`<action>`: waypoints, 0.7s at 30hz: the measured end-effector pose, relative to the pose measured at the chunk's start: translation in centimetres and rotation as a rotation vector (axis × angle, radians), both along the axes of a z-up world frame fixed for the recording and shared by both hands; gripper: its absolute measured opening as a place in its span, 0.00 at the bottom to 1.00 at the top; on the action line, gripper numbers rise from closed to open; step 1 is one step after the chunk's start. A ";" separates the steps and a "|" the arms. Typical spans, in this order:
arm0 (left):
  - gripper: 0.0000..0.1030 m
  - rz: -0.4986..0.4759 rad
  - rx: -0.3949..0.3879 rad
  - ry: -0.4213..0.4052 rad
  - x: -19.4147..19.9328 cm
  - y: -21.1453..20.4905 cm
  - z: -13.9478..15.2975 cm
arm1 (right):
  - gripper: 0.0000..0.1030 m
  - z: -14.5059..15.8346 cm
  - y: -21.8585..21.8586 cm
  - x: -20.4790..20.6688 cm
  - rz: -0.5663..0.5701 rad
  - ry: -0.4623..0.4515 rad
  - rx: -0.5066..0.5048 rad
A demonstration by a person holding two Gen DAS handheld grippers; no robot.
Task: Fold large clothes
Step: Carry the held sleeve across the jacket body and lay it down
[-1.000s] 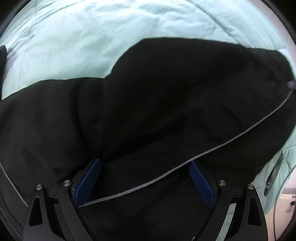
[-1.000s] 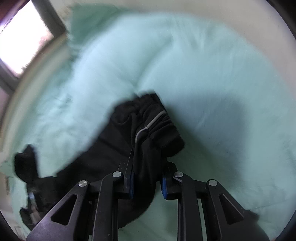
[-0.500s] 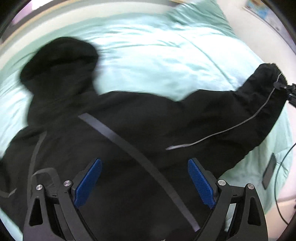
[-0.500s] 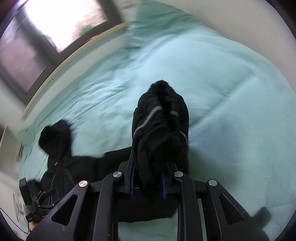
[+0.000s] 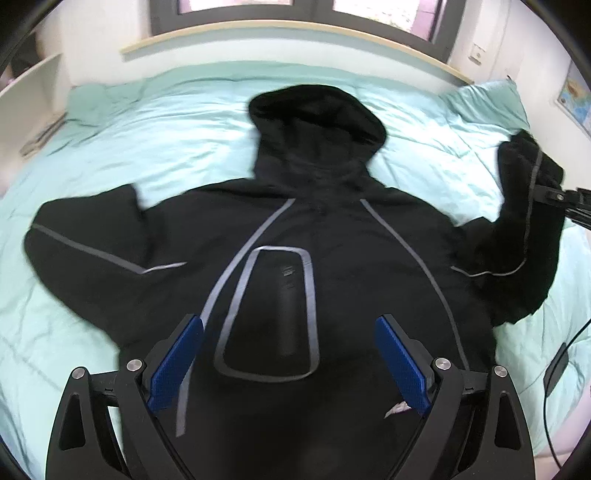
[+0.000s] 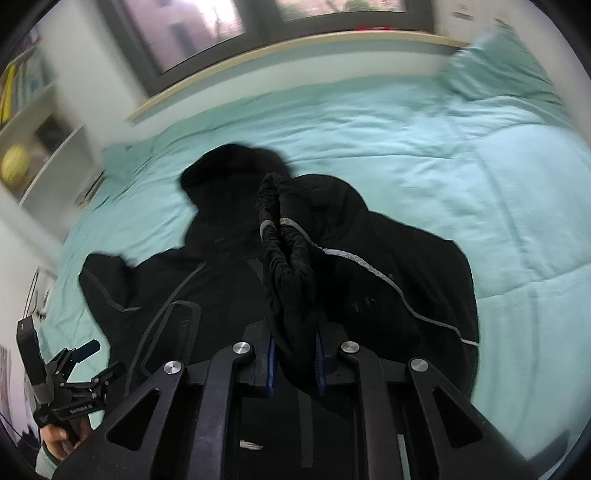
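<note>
The bed [image 5: 155, 155], covered in pale green bedding, fills both views. On it lies the jacket [image 5: 332, 266], black with grey stripes, spread flat with the back side up and the hood [image 5: 317, 122] pointing toward the window [image 6: 229, 22]. It covers the middle of the bed, and its lower edge reaches under the left gripper [image 5: 290, 365].

The left sleeve [image 5: 85, 236] lies flat on the bedding, bent a little at its end. The right sleeve [image 6: 391, 280] is lifted off the bed and folded toward the body of the jacket.

The left gripper hangs over the lower back of the jacket; its blue pads [image 5: 177, 363] stand wide apart and hold nothing. The right gripper [image 6: 295, 363] is clenched on the cuff [image 6: 286, 251], whose bunched elastic edge rises between the fingers.

In my judgement the jacket is soft and limp, not heavy, but bulky. The fabric looks smooth, so a thin pinch may slip; the thick gathered cuff gives a more secure hold. The sleeve will hang and follow wherever the cuff goes, so it should be laid across the back slowly, or it may wrinkle. For the other side, the left cuff or the hem corner seems the best place to take hold, since seams there are firmer than the open cloth.
</note>
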State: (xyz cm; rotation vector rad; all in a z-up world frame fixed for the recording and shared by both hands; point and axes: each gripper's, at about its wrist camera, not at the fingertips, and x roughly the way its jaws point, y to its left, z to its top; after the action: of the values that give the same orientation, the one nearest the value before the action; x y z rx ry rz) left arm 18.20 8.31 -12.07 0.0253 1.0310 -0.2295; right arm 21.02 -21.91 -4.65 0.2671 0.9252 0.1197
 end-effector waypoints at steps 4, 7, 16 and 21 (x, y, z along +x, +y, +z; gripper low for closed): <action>0.92 0.011 -0.003 0.012 -1.4 4.5 0.1 | 0.18 0.0 8.6 0.9 0.086 0.004 -0.017; 0.92 0.015 0.006 0.018 -1.8 7.2 0.0 | 0.18 0.0 15.3 1.7 0.149 0.004 -0.022; 0.92 0.011 0.069 0.038 -2.8 15.6 -0.8 | 0.18 -9.7 31.0 6.8 0.244 0.183 -0.036; 0.92 0.015 0.109 0.065 -3.0 19.2 -2.0 | 0.21 -18.3 33.6 9.0 0.205 0.333 -0.087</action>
State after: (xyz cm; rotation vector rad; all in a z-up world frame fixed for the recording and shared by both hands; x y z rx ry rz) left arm 15.21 27.52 -14.09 0.1091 1.1076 -0.1613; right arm 30.07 11.69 -22.93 0.1118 1.2850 0.2285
